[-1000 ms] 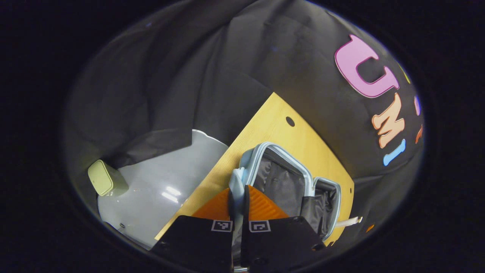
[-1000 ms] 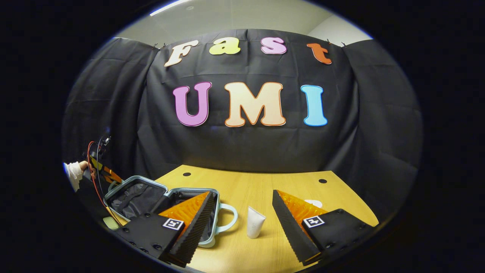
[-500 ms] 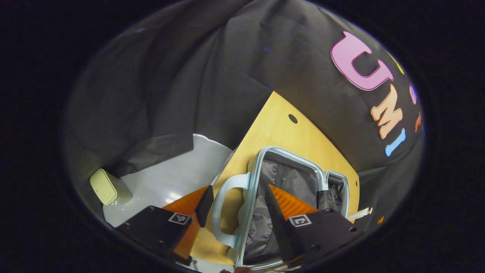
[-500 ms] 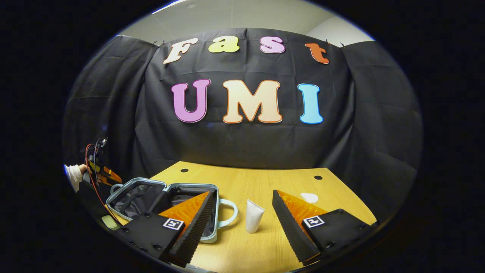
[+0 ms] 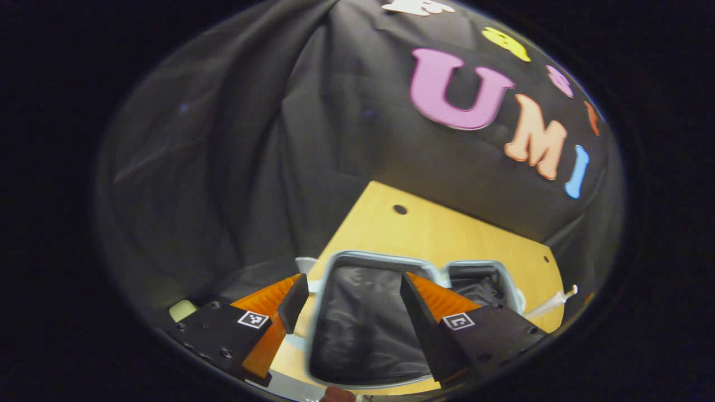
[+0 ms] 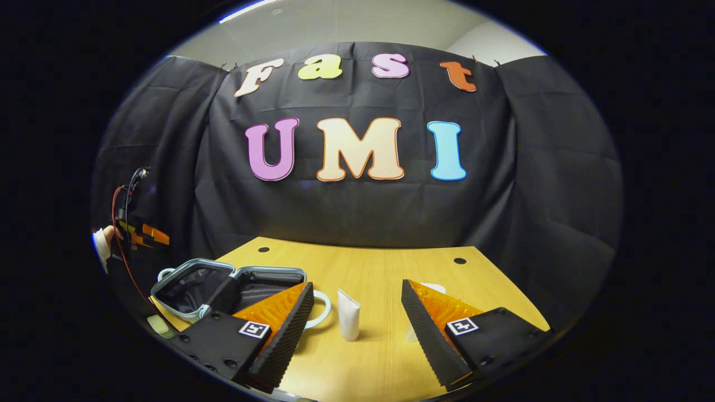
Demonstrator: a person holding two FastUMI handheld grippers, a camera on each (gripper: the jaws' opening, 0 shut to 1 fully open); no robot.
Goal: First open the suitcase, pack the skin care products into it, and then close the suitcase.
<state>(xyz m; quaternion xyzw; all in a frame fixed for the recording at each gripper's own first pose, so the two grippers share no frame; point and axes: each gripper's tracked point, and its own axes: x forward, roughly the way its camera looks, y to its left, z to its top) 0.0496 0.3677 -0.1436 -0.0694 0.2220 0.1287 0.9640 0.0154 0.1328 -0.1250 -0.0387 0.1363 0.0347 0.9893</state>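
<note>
While spread, right tool frames upright tube.

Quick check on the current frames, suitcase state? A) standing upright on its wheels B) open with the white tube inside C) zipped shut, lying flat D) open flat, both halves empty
D: the suitcase lies opened out on the table, both dark-lined halves bare, and the white tube stands on the wood beside its handle, between the open right gripper fingers.
</note>
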